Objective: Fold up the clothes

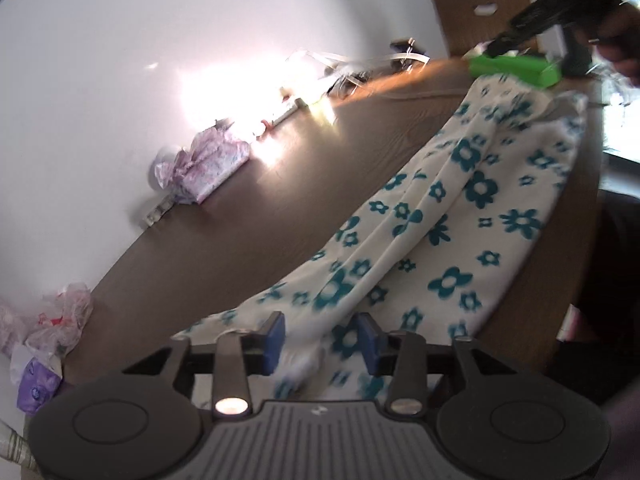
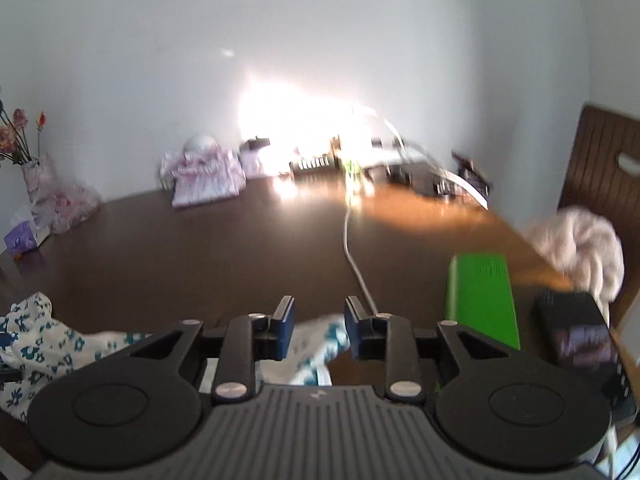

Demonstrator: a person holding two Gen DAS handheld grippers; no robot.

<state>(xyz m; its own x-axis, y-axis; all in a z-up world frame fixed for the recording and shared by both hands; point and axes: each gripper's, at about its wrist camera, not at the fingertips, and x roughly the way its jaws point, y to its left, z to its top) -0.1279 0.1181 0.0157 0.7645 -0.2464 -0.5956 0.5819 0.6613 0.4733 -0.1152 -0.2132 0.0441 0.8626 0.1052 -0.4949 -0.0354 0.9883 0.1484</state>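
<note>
Left wrist view: the left gripper [image 1: 322,338] has its jaws spread, floral cloth [image 1: 448,216] bunched between them without being pinched. The cloth stretches away across the brown table [image 1: 240,216] toward a green box [image 1: 516,67] far right.

Right wrist view: the right gripper [image 2: 319,326] is likewise spread over the cloth's [image 2: 40,340] near edge; a white cable [image 2: 352,248] runs beyond.

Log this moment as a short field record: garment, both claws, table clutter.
garment: white floral cloth with teal flowers, stretched out over the brown table
left claw: open, cloth between its blue pads
right claw: open, cloth end beneath it
clutter: green box, white cable, pink cloth bundle
</note>
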